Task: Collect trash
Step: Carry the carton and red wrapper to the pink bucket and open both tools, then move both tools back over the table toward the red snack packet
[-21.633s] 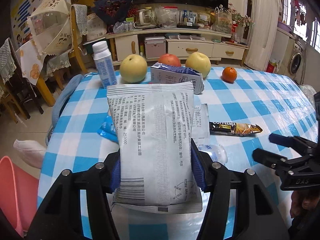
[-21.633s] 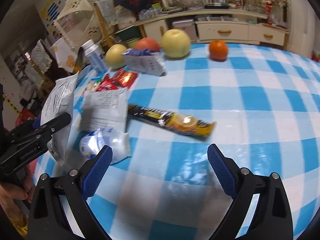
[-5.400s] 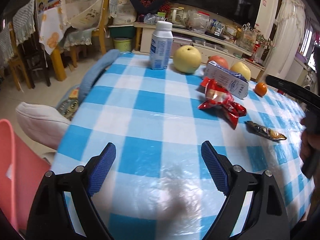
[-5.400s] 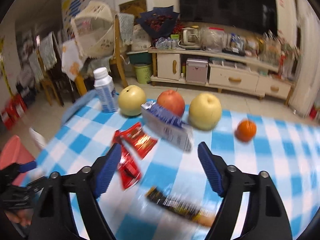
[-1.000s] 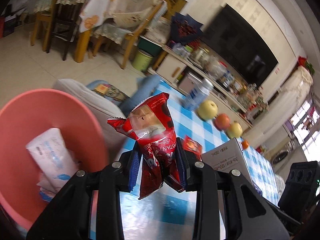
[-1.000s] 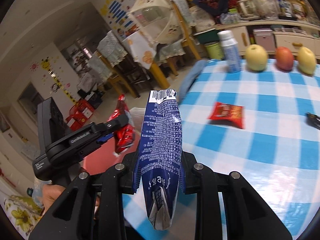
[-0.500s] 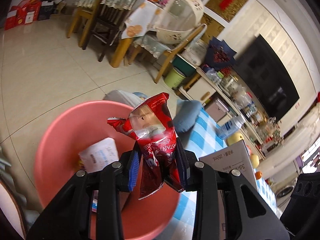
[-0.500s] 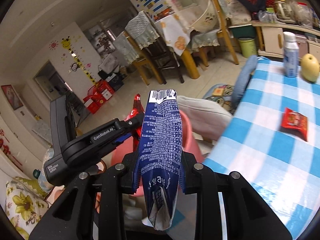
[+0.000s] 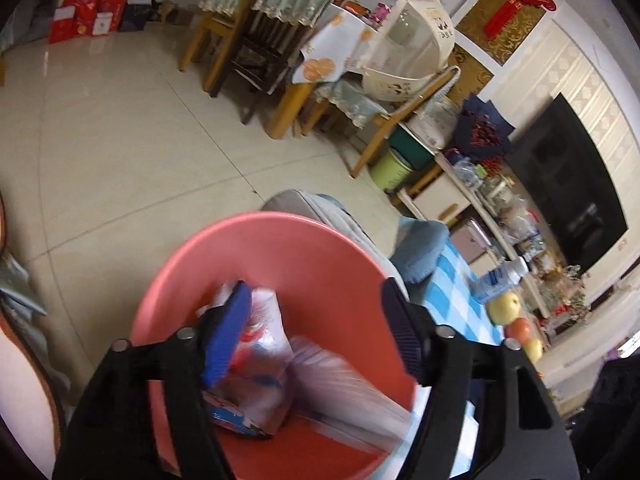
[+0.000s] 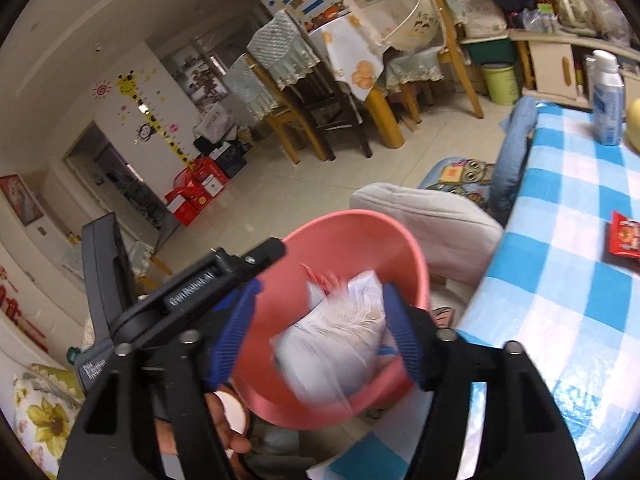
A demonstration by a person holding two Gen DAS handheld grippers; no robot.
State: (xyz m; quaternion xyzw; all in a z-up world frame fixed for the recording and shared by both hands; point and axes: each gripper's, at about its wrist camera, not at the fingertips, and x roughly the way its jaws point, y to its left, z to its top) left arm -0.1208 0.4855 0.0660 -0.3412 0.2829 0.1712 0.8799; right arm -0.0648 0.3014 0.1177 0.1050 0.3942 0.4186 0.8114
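The left gripper (image 9: pixel 316 328) hangs over the pink bin (image 9: pixel 280 240) with its blue pads (image 9: pixel 226 332) spread wide and nothing between them. Below it, inside the bin, lie wrappers (image 9: pixel 260 360): a pale packet with red and blue print, and beside it a blurred white carton (image 9: pixel 344 384) slanting across the bin floor.

The right gripper (image 10: pixel 320 334) is also above the bin (image 10: pixel 360 236), its fingers wide apart and empty. A white, motion-blurred carton (image 10: pixel 332 344) shows between them, lower down inside the bin, with a streak of red wrapper (image 10: pixel 320 276) behind it. Whether the carton has landed cannot be told from the blur. The left gripper's black body (image 10: pixel 188 292) crosses the bin's left rim in this view.

The bin stands on the floor just beside the table (image 10: pixel 560 280), which has a blue-and-white check cloth. On the cloth lies a red packet (image 10: pixel 626 236), well apart from the bin. Farther along stand a white bottle (image 10: pixel 608 96) and, near it, fruit (image 9: pixel 504 308). A grey cushion (image 10: pixel 432 216) sits behind the bin. Beyond are wooden chairs (image 9: pixel 240 32).
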